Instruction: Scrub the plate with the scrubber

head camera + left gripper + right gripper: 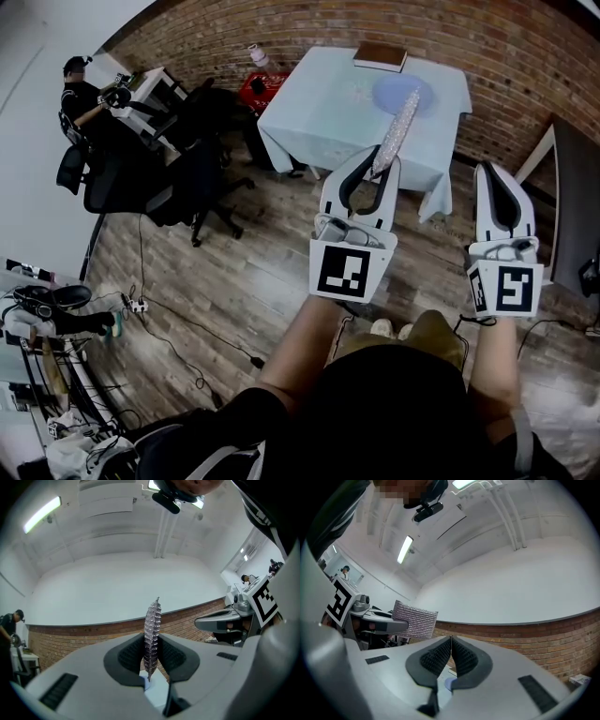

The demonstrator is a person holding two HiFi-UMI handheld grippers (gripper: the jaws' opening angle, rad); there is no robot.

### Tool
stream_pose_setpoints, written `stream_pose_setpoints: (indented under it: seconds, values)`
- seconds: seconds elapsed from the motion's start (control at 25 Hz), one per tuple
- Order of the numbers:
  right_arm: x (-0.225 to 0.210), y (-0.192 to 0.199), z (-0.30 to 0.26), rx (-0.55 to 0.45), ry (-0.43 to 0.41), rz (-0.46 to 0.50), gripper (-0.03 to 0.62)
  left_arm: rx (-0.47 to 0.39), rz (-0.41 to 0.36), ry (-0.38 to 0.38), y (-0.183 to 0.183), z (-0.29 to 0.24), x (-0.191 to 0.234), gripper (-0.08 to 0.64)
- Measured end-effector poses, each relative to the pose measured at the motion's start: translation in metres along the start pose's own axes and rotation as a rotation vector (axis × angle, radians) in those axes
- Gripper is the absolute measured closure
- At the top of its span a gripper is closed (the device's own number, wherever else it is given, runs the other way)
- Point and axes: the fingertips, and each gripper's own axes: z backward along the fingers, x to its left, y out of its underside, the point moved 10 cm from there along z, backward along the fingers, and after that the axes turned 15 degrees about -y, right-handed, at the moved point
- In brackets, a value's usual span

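Fingers of the left gripper [377,157] [151,649] are pressed together on the scrubber [397,127] [152,623] – a thin, glittering silver pad that is gripped at its lower end. The rest of the pad stands up beyond the fingertips. In the left gripper view it is seen edge-on, as a narrow upright strip between the dark ribbed pads. In the right gripper view its flat, square face [415,619] is seen at the left, sticking out of the left gripper [377,620].

The right gripper [497,171] [451,645] is held beside the left one, apart from it. Its fingers are fully together, pad against pad, and nothing is held between them.

The plate [389,92] – pale blue and round – lies on the table [319,108], which is covered with a light cloth and stands against the brick wall [525,56]. Both grippers are raised in the air in front of the person, well apart from the table, so the scrubber is not touching the plate; in the head view it is only seen across it.

Black office chairs [192,178] stand on the wooden floor [253,281] to the left of the table. Another person [89,98] is seen far at the left.
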Motion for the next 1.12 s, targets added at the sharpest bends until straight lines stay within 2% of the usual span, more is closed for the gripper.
stream_pose_setpoints:
  seconds: [0.28,0.56,0.8,0.96,1.12]
  values:
    - [-0.008,0.010,-0.011,0.000,-0.004,0.021,0.555,-0.003,0.007,-0.007,0.011,-0.015,0.006,0.482]
    - [-0.039,0.035,-0.042,-0.012,-0.016,0.012,0.555,-0.005,0.009,-0.010,0.034,-0.058,0.006,0.482]
    - [-0.100,0.073,-0.090,-0.011,-0.017,0.003,0.555,0.001,0.007,-0.026,0.070,-0.126,0.003,0.482]
    - [-0.155,0.096,-0.138,-0.012,-0.039,-0.004,0.555,0.031,-0.022,-0.030,0.095,-0.191,-0.005,0.482]
    - [-0.209,0.110,-0.186,-0.019,-0.057,-0.023,0.555,0.041,-0.052,-0.021,0.105,-0.261,-0.008,0.482]
